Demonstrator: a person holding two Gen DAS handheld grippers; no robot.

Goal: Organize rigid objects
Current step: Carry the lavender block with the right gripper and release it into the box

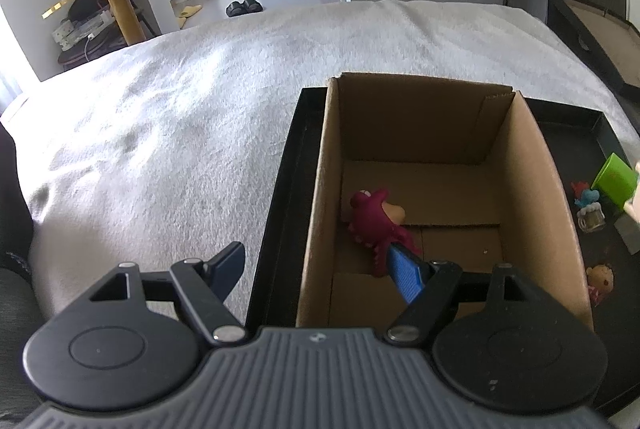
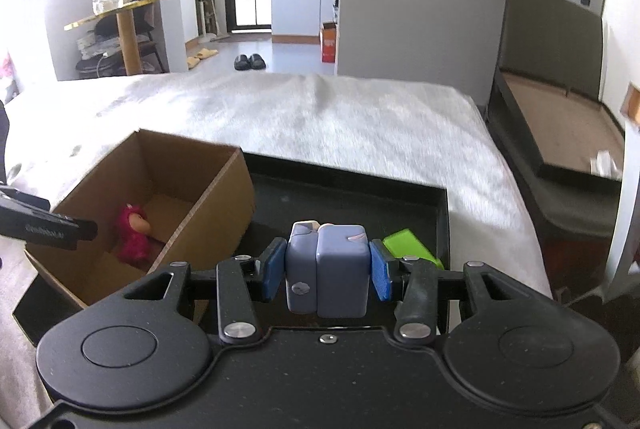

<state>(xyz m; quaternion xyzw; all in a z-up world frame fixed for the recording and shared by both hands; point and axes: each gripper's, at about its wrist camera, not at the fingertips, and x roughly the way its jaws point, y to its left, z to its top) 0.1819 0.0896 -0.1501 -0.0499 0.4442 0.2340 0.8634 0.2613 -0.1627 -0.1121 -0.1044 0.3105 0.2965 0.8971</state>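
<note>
My right claw (image 2: 326,271) clamps the blue-grey plastic cube (image 2: 328,269) for the brown cardboard box (image 2: 208,205), while my left claw (image 1: 320,269) gapes empty over its rim.

box (image 1: 532,165): plain brown cardboard, matt
tray (image 2: 352,185): black, smooth, slight sheen
bed cover (image 1: 180,109): white fuzzy cloth
block (image 2: 326,271): blue plastic, smooth

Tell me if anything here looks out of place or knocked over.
Mostly tidy. The pink dinosaur toy lies on its side in the cardboard box, and a green block sits tilted on the black tray.
</note>
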